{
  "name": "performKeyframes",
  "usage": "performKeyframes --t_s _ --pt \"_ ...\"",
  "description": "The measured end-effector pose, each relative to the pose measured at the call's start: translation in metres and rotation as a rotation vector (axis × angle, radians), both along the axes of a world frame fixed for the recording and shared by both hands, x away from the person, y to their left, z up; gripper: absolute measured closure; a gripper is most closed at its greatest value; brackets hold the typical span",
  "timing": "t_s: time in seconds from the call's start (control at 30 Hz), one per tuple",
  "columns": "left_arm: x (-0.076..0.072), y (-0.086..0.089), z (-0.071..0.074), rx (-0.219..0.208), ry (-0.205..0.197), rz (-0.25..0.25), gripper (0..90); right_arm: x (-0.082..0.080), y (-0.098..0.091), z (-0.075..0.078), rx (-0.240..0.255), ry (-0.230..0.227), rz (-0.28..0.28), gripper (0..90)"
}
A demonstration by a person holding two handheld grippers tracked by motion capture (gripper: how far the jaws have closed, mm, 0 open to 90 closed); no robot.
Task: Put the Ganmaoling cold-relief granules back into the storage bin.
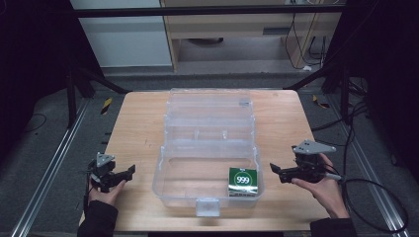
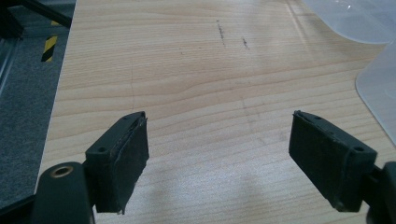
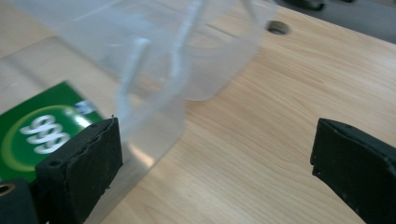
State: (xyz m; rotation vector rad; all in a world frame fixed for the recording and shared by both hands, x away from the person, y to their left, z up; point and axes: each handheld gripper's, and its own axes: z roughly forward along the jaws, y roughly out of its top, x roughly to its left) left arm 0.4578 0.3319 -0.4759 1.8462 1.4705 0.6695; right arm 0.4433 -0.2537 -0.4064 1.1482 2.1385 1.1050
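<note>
In the right gripper view the two black jaws of the right gripper (image 3: 215, 163) rise nearest the lens, spread wide apart with nothing between them; bare wood shows in the gap; beside the left-hand jaw stands the corner of the clear plastic box (image 3: 154, 107), and through its wall a green packet (image 3: 42, 130) with white figures shows, blurred at this range; a small round hole (image 3: 279, 28) sits in the tabletop beyond the box. In the left gripper view the left gripper (image 2: 217, 161) likewise has its jaws wide apart over the wooden table (image 2: 187, 70), clamping nothing; faint dark scuffs (image 2: 231, 37) mark the grain farther off; pale edges of the clear box (image 2: 378, 88) enter at the right side. From the high view the box (image 1: 210, 148) lies open in the middle of the table (image 1: 138, 128), its lid and tiered trays folded back away from the person; the green packet (image 1: 243, 181), marked 999, stands in the near right corner of the bottom compartment; the left gripper (image 1: 126, 174) is held near the table's near left edge, well apart from the box; the right gripper (image 1: 276, 171) is held just beside the box's right wall, near the packet but outside it; a hand (image 1: 323, 190) grips each tool from below.
</note>
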Motion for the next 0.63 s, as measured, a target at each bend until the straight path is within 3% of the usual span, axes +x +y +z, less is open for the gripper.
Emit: performKeyframes --t_s 0.2,0.33,0.37,0.63 --pt "0.0 -0.001 0.0 0.005 0.0 -0.003 20.4 0.005 -0.017 -0.025 0.032 0.005 -0.138 3.4" --pt "0.0 -0.001 0.0 0.006 -0.001 -0.002 20.6 0.007 -0.023 -0.04 0.03 0.011 -0.184 3.3" --pt "0.0 -0.001 -0.001 0.008 -0.001 -0.002 20.6 0.009 -0.028 -0.048 0.028 0.01 -0.22 3.1" --pt "0.0 0.0 -0.002 0.012 0.004 0.002 20.6 0.012 -0.047 -0.069 0.059 0.022 -0.333 2.9"
